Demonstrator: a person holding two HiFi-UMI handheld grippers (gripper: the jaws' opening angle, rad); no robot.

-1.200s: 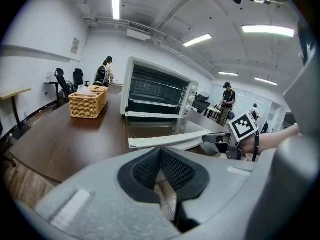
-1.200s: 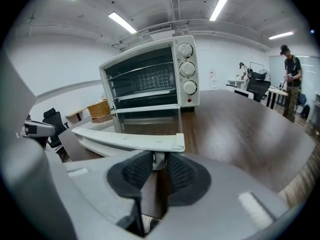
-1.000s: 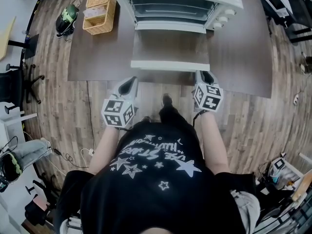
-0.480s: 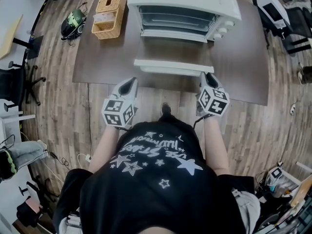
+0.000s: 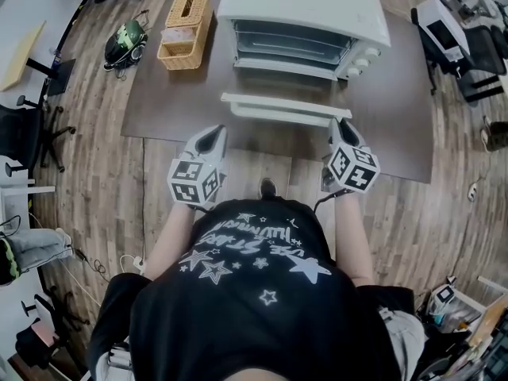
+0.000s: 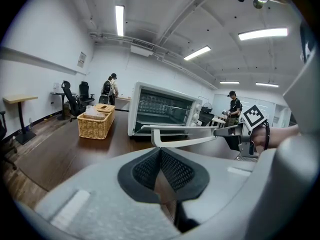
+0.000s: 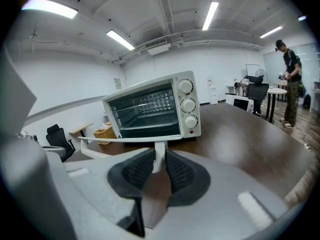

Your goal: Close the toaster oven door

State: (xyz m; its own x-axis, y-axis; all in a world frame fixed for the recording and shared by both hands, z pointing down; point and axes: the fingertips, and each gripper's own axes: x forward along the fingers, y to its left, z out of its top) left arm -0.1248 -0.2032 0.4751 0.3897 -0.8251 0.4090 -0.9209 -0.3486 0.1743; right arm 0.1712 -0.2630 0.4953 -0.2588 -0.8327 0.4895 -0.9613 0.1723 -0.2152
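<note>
A white toaster oven point(image 5: 305, 10) stands at the back of the dark table point(image 5: 167, 94), and its door hangs partly open toward me. The door's white handle bar point(image 5: 282, 107) runs across the front. My right gripper point(image 5: 338, 127) is shut on the bar's right end. In the right gripper view its pads point(image 7: 181, 173) squeeze the handle's post point(image 7: 159, 156), with the oven point(image 7: 155, 106) behind. My left gripper point(image 5: 209, 138) hovers at the table's front edge, left of the handle and apart from it. Its jaws are shut and hold nothing point(image 6: 160, 155).
A wicker basket point(image 5: 185, 21) with tissues sits on the table left of the oven. A dark helmet point(image 5: 127, 36) lies on the wooden floor beyond. Office chairs point(image 5: 32, 133) stand far left. People point(image 7: 291, 79) stand in the background.
The door has swung up from flat toward the oven, with the right gripper following on the handle. The left gripper has stayed by the table edge.
</note>
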